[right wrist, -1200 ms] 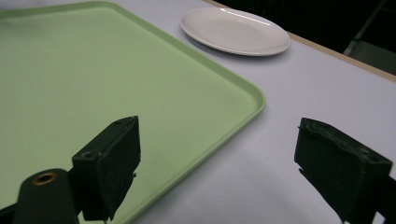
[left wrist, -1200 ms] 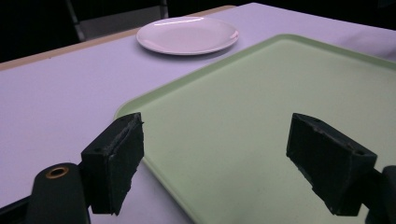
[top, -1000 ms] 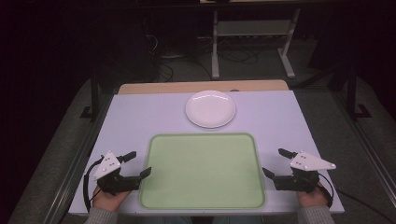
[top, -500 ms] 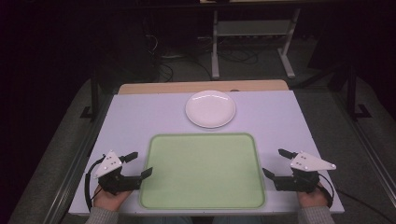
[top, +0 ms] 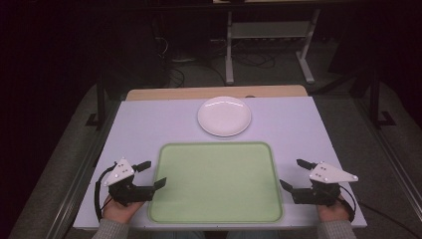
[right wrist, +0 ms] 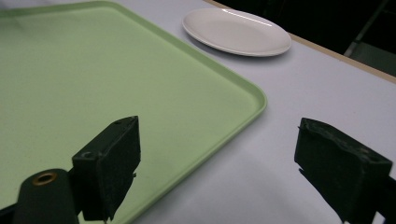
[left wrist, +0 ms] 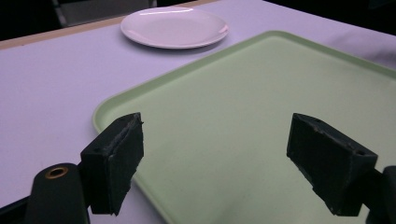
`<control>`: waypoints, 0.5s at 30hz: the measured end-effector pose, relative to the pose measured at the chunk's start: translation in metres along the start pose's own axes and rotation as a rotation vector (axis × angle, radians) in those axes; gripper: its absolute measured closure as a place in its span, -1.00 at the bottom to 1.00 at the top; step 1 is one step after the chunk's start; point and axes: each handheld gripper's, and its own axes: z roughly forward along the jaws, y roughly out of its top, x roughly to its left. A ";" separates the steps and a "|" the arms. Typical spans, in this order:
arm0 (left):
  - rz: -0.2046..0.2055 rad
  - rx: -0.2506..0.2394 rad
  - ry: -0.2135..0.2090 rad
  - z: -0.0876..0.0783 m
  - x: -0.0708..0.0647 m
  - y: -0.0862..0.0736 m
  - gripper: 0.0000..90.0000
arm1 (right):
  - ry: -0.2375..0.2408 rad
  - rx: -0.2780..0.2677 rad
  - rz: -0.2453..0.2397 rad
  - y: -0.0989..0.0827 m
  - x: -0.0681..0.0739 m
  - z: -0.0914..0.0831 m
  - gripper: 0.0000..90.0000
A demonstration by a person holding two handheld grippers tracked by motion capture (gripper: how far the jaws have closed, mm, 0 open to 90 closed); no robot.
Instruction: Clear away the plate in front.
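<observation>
The right claw point(right wrist: 212, 163) rises from the bottom edge with its two black jaws spread wide and nothing between them. The left jaw stands over the near edge of a pale green tray point(right wrist: 93, 79), which lies flat and bare on the light desk point(right wrist: 327, 88). The right jaw stands over the bare desk beside the tray's rounded corner. Farther off, a white plate point(right wrist: 236, 31) sits on the desk, just beyond the tray and apart from it. Behind the desk's far edge the background is dark.

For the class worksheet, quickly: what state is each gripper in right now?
Left gripper: open, holding nothing, at the green tray's left edge.
Right gripper: open, holding nothing, beside the tray's right edge.
</observation>
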 end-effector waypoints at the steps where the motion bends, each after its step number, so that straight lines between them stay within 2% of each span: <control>1: 0.001 -0.003 -0.001 0.001 -0.001 0.002 -0.60 | -0.001 -0.003 0.000 0.000 0.000 0.000 -0.70; 5: 0.004 0.000 -0.014 0.004 -0.001 0.010 -0.60 | -0.004 -0.010 0.004 -0.001 -0.001 -0.001 -0.70; 15: 0.003 0.044 -0.049 0.014 -0.003 0.026 -0.63 | -0.007 -0.029 0.026 -0.002 -0.005 -0.004 -0.70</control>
